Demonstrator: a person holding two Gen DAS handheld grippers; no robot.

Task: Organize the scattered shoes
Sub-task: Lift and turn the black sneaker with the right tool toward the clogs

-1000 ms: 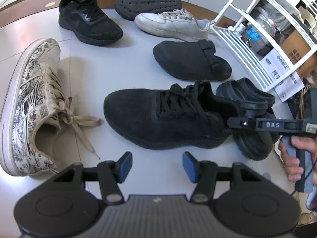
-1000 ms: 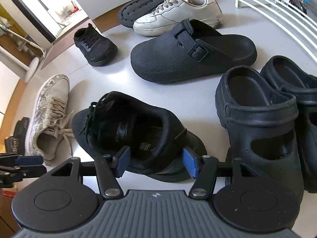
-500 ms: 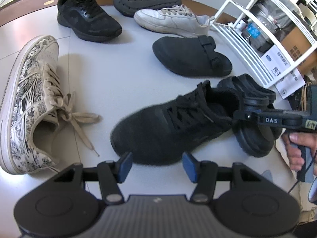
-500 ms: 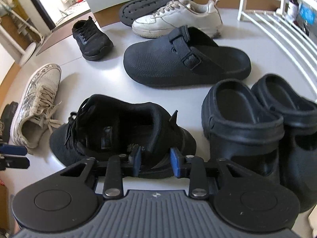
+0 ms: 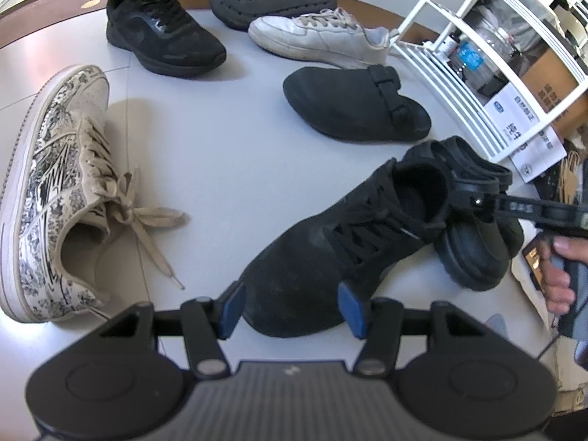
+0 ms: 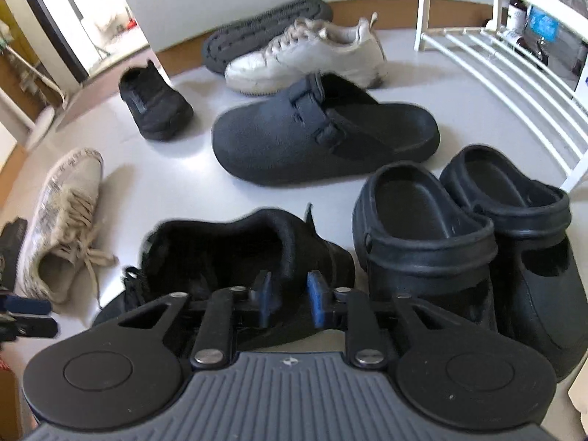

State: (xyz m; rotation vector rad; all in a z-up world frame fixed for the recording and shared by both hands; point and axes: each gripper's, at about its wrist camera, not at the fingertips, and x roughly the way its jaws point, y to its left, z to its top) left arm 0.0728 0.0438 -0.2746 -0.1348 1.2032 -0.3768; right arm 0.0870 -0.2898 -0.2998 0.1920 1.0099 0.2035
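Observation:
A black lace-up sneaker [image 5: 330, 257] lies at the centre of the white floor, heel raised and toe near my left gripper [image 5: 290, 307]. That gripper is open, its blue pads either side of the toe and apart from it. My right gripper [image 6: 288, 303] holds the heel collar of this sneaker [image 6: 220, 250] between narrow pads; its jaws are beginning to open while they still press the collar. In the left wrist view the right gripper [image 5: 474, 202] comes in from the right, with a hand behind it. The matching black sneaker [image 5: 161, 33] stands far left.
A patterned sneaker [image 5: 55, 183] lies left with loose laces. A white sneaker [image 5: 319, 36], a buckled black clog [image 5: 352, 106] and an upturned clog sole [image 5: 272, 0] sit behind. Two black slip-on clogs [image 6: 422, 228] stand right, beside a white wire rack [image 6: 514, 73].
My right gripper closed on the black sneaker's heel collar, raised the heel and swung the shoe so its toe points at the left gripper. The left gripper stayed put.

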